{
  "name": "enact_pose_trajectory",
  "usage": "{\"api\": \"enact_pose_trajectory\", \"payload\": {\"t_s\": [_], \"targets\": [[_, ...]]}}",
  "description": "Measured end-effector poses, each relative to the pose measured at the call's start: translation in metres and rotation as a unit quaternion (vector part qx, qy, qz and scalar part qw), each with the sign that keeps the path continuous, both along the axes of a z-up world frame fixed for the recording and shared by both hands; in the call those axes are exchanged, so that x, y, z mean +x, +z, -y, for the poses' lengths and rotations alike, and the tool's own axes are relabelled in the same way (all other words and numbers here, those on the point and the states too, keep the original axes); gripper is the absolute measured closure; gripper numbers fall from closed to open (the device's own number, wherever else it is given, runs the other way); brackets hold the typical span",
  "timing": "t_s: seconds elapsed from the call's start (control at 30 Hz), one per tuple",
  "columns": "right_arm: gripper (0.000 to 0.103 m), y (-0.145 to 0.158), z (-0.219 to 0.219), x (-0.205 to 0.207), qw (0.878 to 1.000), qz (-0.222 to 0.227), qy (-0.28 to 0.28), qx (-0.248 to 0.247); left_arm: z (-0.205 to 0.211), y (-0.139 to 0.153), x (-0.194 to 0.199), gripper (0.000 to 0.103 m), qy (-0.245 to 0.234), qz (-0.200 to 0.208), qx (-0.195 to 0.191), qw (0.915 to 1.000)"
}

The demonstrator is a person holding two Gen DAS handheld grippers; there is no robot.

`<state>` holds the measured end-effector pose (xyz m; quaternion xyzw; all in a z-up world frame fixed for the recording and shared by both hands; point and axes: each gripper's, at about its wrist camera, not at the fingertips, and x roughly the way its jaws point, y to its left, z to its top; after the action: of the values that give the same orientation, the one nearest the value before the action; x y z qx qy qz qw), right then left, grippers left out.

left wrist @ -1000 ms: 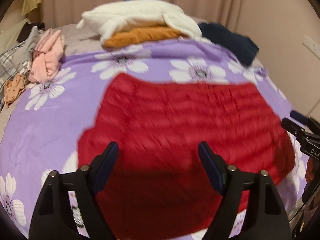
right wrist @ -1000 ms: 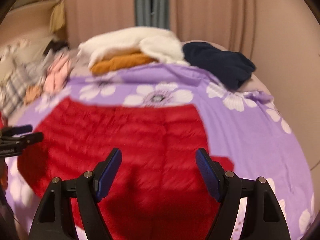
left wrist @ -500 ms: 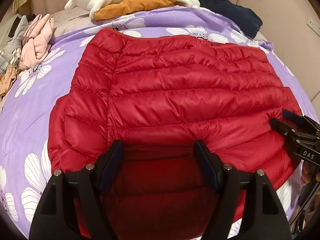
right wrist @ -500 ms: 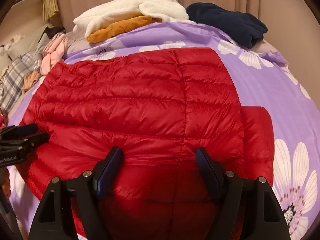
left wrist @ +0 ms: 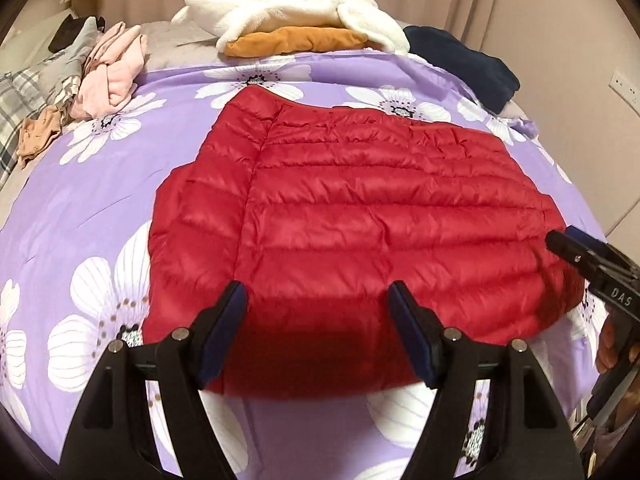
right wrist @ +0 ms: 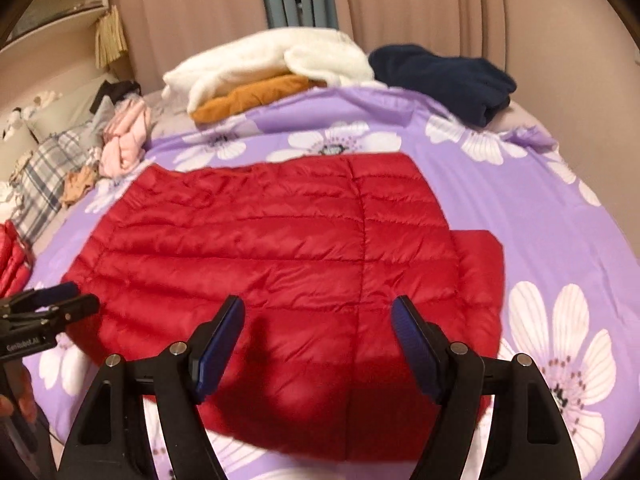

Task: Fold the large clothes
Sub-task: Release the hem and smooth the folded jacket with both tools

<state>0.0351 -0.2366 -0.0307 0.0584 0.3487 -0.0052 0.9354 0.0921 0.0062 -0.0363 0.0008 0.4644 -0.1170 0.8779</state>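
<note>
On the bed (left wrist: 100, 208), near its front edge, our jacket (left wrist: 360, 216) lies partly folded; left gripper (left wrist: 318, 322) and right gripper (right wrist: 318, 334) gape empty, more folds remaining.

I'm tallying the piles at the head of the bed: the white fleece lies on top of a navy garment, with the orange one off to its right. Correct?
Swapped. In the right wrist view the white fleece lies on the orange garment; the navy garment sits off to its right.
</note>
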Motion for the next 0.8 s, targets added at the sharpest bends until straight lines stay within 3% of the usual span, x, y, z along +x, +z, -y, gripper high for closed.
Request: {"api": "enact_pose_trajectory", "payload": {"t_s": [0.1, 0.47, 0.8], "targets": [[0.027, -0.001, 0.0, -0.006, 1.0, 0.004, -0.005, -0.007, 0.0, -0.008, -0.002, 0.03, 0.0, -0.01, 0.005, 0.9999], [0.027, -0.04, 0.008, 0.005, 0.997, -0.062, -0.038, 0.014, -0.001, -0.033, 0.003, 0.028, 0.002, -0.041, -0.007, 0.9991], [0.027, -0.048, 0.008, 0.005, 0.996, -0.069, -0.048, 0.039, -0.002, -0.041, 0.006, 0.027, -0.005, -0.045, -0.012, 0.9989]]}}
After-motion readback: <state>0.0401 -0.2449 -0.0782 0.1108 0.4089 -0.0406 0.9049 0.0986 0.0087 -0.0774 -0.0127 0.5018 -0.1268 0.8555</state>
